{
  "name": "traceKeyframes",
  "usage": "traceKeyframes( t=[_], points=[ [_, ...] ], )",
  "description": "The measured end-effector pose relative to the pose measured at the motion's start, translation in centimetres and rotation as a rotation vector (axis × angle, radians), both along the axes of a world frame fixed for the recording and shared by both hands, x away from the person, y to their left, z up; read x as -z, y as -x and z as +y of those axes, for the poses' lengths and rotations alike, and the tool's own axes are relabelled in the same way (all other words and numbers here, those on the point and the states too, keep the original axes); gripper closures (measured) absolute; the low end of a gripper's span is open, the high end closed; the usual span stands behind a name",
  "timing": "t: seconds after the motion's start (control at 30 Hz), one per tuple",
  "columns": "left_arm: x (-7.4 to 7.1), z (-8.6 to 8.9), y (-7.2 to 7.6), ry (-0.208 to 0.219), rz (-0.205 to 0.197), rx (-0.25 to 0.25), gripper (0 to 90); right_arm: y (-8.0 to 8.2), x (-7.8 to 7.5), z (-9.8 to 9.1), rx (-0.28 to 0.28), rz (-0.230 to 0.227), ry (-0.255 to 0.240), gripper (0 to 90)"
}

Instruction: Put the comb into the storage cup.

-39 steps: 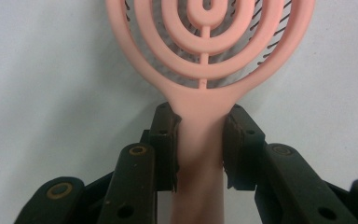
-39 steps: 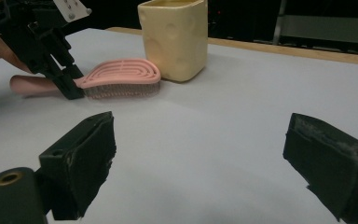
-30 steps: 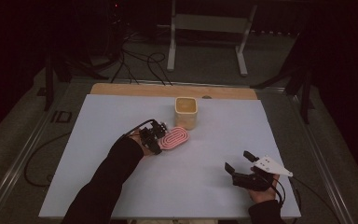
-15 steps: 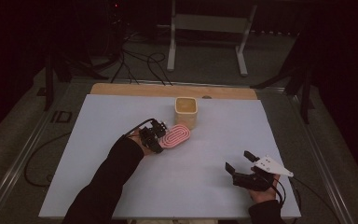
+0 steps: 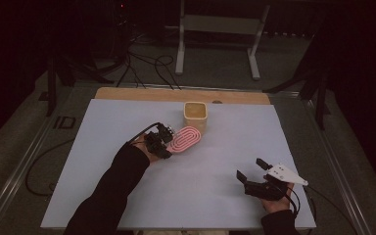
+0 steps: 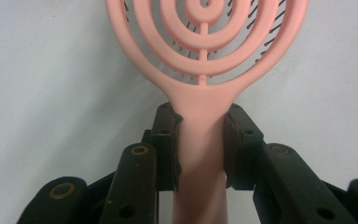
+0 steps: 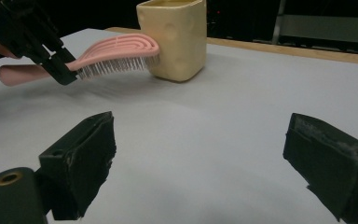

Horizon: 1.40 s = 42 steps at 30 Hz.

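From the high view, my left gripper (image 5: 162, 143) pinches the pink brush (image 5: 186, 139) by its handle, the head reaching toward the yellow cup (image 5: 196, 116) near the back of the desk (image 5: 127, 122). My right gripper (image 5: 252, 170) sits well apart at the near right, fingers spread, nothing between them.

In the left gripper view, my fingers (image 6: 165, 135) press both sides of the brush (image 6: 205, 56) neck, white desk (image 6: 51, 70) beyond.

In the right gripper view, my fingers (image 7: 86, 154) stand wide over bare desk (image 7: 205, 140). Ahead, the brush (image 7: 116, 51) is held off the desk, bristles down, its tip touching or just beside the cup (image 7: 175, 37), which blocks its way forward.
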<state>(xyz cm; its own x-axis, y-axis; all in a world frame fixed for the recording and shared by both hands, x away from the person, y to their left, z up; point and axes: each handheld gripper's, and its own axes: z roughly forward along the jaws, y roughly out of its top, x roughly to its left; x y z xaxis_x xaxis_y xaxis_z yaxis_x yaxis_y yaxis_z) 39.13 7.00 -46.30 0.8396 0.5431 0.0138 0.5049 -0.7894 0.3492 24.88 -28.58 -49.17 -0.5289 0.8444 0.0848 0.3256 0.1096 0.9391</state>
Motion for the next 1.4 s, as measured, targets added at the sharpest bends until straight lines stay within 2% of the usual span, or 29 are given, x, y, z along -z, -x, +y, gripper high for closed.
traceKeyframes(
  t=[0.3, 0.37, 0.77, 1.03, 1.1, 1.17, 1.23, 1.37, 1.4],
  points=[
    [-0.9, 0.3, 0.4, 0.024, -0.037, -0.007, 70.0, 0.0, 0.0, 0.0, -0.001, -0.001, 0.001, 8.9],
    [-1.2, 0.5, 0.6, 0.045, -0.05, -0.016, 70.0, 0.0, 0.0, 0.0, -0.002, -0.001, 0.002, 8.9],
    [-2.1, 1.0, 0.9, 0.085, -0.078, -0.029, 70.0, 0.0, 0.1, 0.1, -0.004, 0.003, 0.003, 8.9],
    [-2.8, 1.4, 1.2, 0.122, -0.113, -0.044, 70.0, -0.1, 0.1, 0.1, -0.006, 0.008, 0.005, 8.9],
    [-3.0, 1.5, 1.2, 0.137, -0.133, -0.052, 70.0, -0.1, 0.1, 0.2, -0.006, 0.008, 0.006, 8.9],
    [-3.0, 1.6, 1.2, 0.138, -0.134, -0.057, 70.0, -0.1, 0.1, 0.2, -0.007, 0.008, 0.005, 8.9],
    [-3.2, 1.9, 1.2, 0.161, -0.148, -0.072, 70.0, -0.1, 0.1, 0.2, -0.006, 0.009, 0.005, 8.9],
    [-3.5, 2.2, 1.3, 0.167, -0.163, -0.082, 70.0, -0.1, 0.1, 0.1, -0.004, 0.016, 0.001, 8.9],
    [-3.6, 2.3, 1.4, 0.172, -0.18, -0.086, 70.0, -0.1, 0.2, 0.1, -0.004, 0.016, 0.001, 8.9]
  ],
)
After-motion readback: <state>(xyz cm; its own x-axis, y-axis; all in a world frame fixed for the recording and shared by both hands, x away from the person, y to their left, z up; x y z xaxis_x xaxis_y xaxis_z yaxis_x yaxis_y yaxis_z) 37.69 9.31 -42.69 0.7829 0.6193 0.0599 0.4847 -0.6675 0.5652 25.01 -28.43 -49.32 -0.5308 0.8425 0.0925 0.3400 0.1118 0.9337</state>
